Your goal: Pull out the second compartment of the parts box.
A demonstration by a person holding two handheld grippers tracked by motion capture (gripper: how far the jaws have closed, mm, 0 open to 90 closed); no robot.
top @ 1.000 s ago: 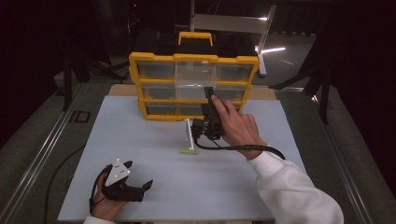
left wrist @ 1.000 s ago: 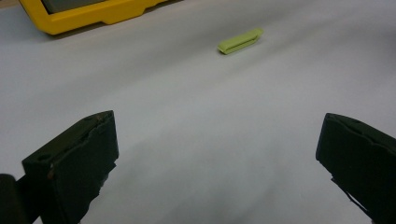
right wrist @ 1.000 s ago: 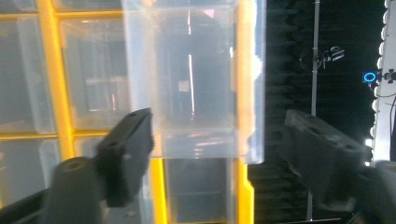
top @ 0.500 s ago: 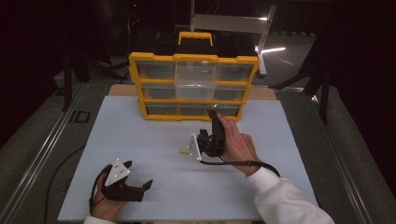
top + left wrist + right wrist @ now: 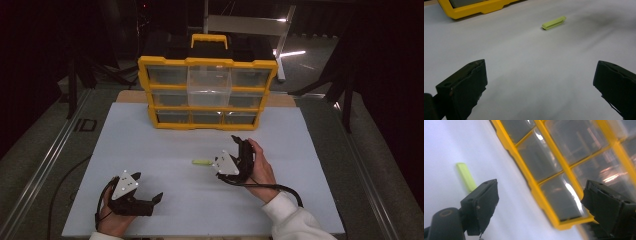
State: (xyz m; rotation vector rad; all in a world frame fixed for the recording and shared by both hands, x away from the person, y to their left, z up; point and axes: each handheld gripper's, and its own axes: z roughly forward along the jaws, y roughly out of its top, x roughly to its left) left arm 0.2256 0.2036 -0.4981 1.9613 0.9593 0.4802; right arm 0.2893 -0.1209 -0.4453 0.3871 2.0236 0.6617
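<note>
Green clip [image 5: 202, 162] lies loose mid-mat [image 5: 150, 150], beside right gripper [image 5: 239, 150]; both grippers' jaws wide, empty.

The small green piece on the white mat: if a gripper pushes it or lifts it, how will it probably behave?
The green piece looks like flat, stiff plastic, so it should probably keep its shape. It lies flat on the white mat, so a push would likely slide it, not roll it. Being thin and low, it may be hard for the jaws to catch.
</note>
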